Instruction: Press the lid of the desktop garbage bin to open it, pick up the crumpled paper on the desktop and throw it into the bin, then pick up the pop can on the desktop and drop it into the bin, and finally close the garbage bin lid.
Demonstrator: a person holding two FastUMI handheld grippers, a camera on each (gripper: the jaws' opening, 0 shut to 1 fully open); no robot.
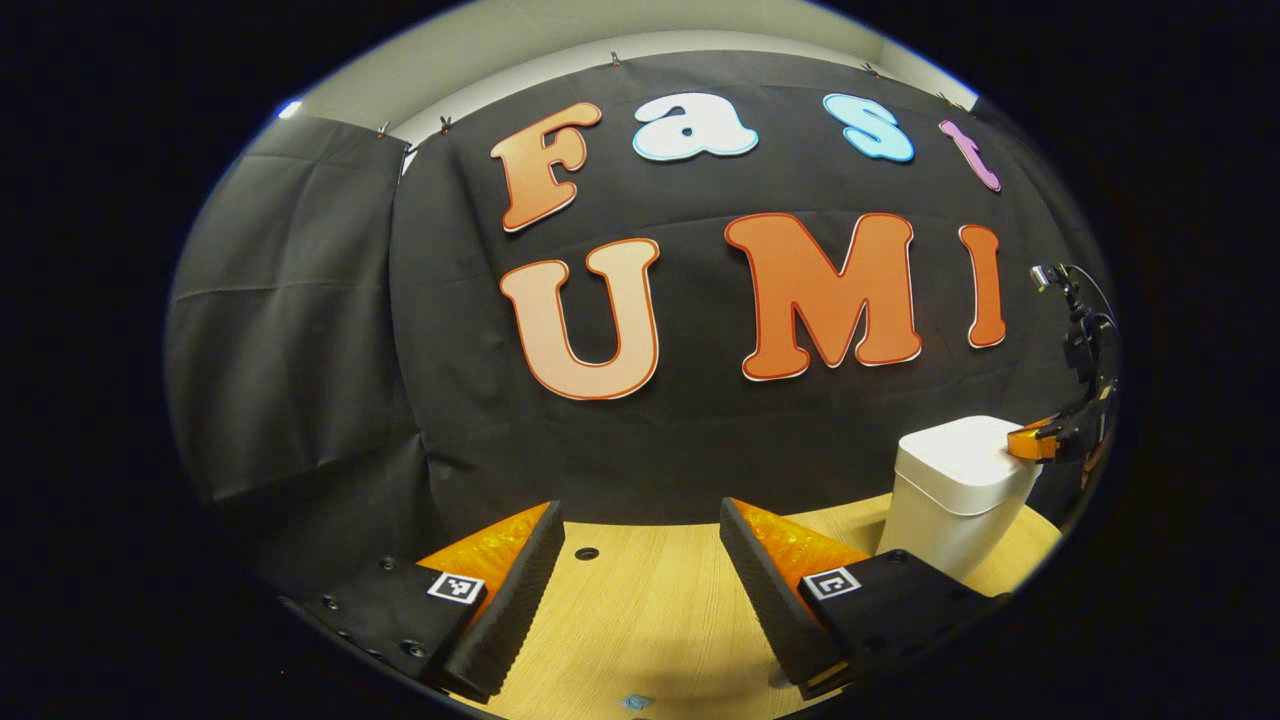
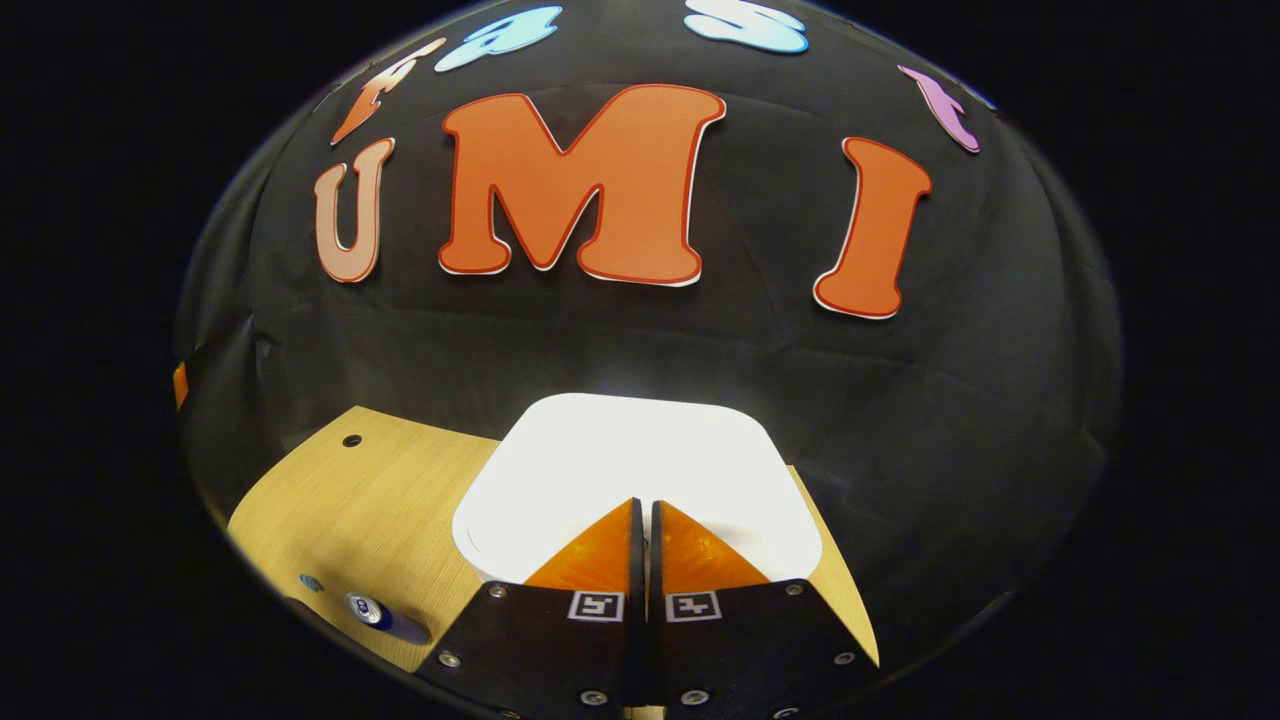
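Note:
The white desktop bin (image 1: 960, 495) stands at the right of the wooden table, its lid (image 2: 640, 470) down and flat. My right gripper (image 2: 643, 505) is shut, fingertips together over the near half of the lid, touching or just above it. In the left gripper view that same gripper (image 1: 1035, 440) shows at the lid's right edge. My left gripper (image 1: 640, 530) hangs open above the table, left of the bin, with nothing between its fingers. The pop can (image 2: 385, 615) lies on the table at the lower left of the right gripper view.
The wooden table (image 1: 640, 610) has a small dark hole (image 1: 587, 553) near its back edge. A small blue scrap (image 1: 637, 702) lies on the table close to my left gripper. The black cloth wall stands right behind the table and the bin.

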